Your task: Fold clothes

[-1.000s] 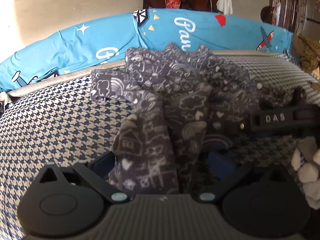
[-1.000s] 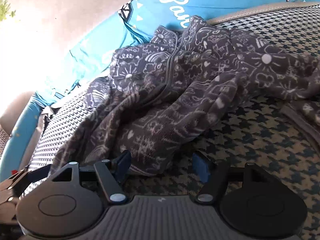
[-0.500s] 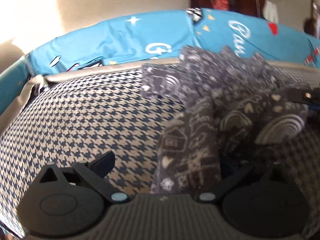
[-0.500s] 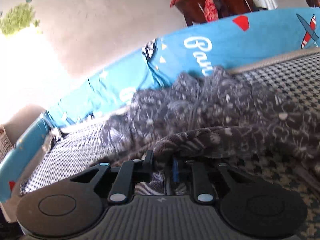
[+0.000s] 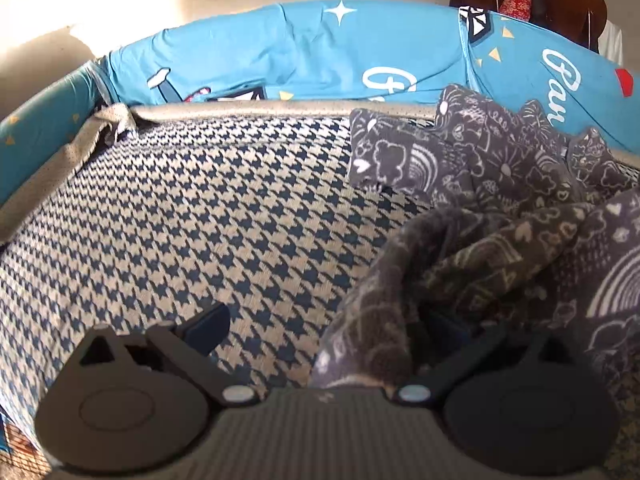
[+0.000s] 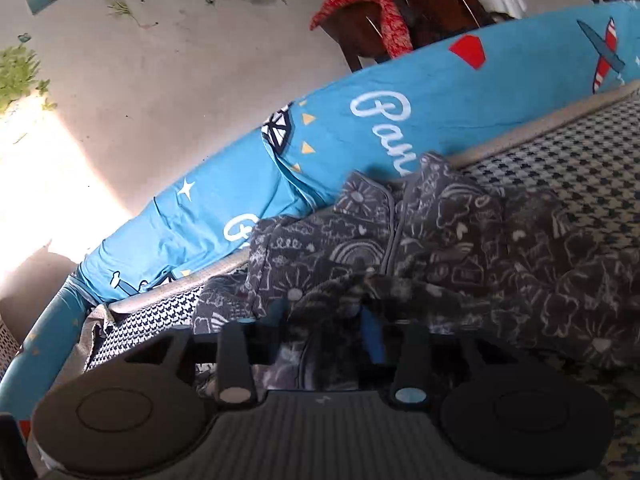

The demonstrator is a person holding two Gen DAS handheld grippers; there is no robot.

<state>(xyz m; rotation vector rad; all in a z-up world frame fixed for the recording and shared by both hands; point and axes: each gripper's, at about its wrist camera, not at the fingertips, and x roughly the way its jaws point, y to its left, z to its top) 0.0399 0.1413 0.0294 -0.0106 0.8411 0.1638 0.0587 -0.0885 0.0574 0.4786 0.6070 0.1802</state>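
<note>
Houndstooth-covered bed bordered by a blue printed cushion. Grey doodle-print garment lies crumpled on the bed against the cushion. Left gripper fingers spread wide, cloth draped over the right one. Right gripper fingers opening, fabric between them.

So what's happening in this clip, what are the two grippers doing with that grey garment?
A person is working a grey patterned fleece garment with two handheld grippers on a houndstooth-covered bed. The right gripper has a bunched fold of the garment between its fingers, and its jaws are opening. The left gripper stands wide open; a flap of cloth drapes over its right finger, not pinched. The garment is crumpled near the blue bumper, with no neat fold yet.
</note>
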